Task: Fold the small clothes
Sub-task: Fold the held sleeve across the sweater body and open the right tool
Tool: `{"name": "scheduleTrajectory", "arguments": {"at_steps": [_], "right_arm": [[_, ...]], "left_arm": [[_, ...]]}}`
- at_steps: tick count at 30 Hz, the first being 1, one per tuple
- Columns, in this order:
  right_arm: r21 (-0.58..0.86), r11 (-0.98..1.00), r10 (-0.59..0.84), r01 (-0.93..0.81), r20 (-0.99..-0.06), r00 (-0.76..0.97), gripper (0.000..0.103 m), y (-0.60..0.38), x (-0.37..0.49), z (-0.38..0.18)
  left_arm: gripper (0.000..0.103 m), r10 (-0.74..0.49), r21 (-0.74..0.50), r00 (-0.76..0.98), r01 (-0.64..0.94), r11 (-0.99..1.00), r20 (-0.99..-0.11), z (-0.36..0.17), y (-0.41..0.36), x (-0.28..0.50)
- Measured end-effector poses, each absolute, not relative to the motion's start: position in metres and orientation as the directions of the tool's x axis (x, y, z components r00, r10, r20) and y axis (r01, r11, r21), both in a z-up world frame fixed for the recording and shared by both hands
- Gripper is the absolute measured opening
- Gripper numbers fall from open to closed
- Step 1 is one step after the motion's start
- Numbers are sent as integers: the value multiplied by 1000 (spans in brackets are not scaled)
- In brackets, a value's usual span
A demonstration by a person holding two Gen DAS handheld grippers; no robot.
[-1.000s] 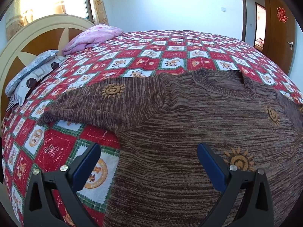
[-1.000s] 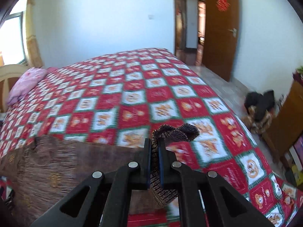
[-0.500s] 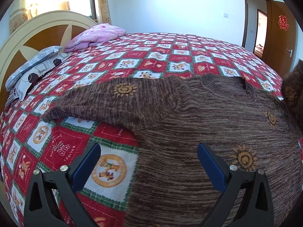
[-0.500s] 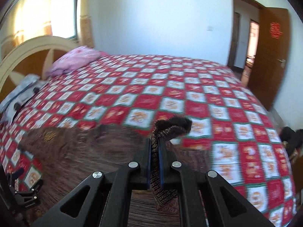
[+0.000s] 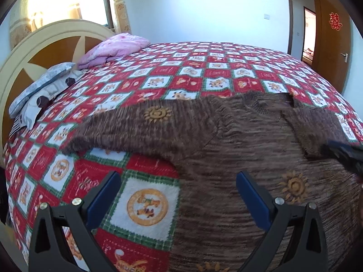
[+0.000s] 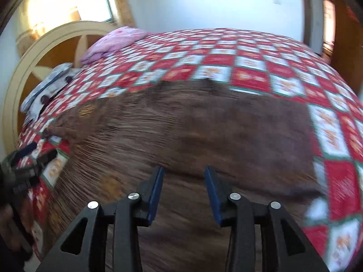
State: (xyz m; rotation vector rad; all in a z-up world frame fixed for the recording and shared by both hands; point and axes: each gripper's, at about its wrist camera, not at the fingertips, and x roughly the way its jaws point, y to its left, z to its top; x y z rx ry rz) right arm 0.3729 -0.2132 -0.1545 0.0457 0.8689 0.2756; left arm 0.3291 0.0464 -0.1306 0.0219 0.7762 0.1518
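Lying flat on the bed, the brown sweater fills the lower right of the left wrist view. Its neck hole points toward the top of the frame, and its bottom edge runs off the lower edge, so its long way goes up and down in the picture. One sleeve sticks out to the left, across the red and white blanket. The other sleeve is folded over the body of the sweater, at the right of the frame.

The left tongs are spread wide. They hang over the edge of the sweater with nothing between them. One blue pad is over the blanket and the other is over the sweater.

The right tongs are opening. The picture from the right wrist is blurry, but the blue pads are apart and nothing is pinched between them. Brown sweater lies under them. The tip of the right tongs also shows at the right edge of the left wrist view, next to the folded sleeve.

A pink quilt and a grey pillow sit by the headboard in the upper left. A brown door is in the upper right.
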Motion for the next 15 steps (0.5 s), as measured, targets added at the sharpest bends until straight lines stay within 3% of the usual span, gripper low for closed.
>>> {"name": "scheduleTrajectory", "arguments": {"at_steps": [7,12,15], "right_arm": [[72,997,52,-2,-700,712,50,-301,331,-149],[94,993,9,67,-645,764,56,-331,317,-150],[105,989,-12,103,-641,767,56,-345,312,-159]], "left_arm": [[102,4,62,737,52,997,-676,-111,-25,358],[86,-112,-16,658,150,989,-744,-126,-77,392],[76,-112,-21,611,154,988,-783,-142,-95,409]]}}
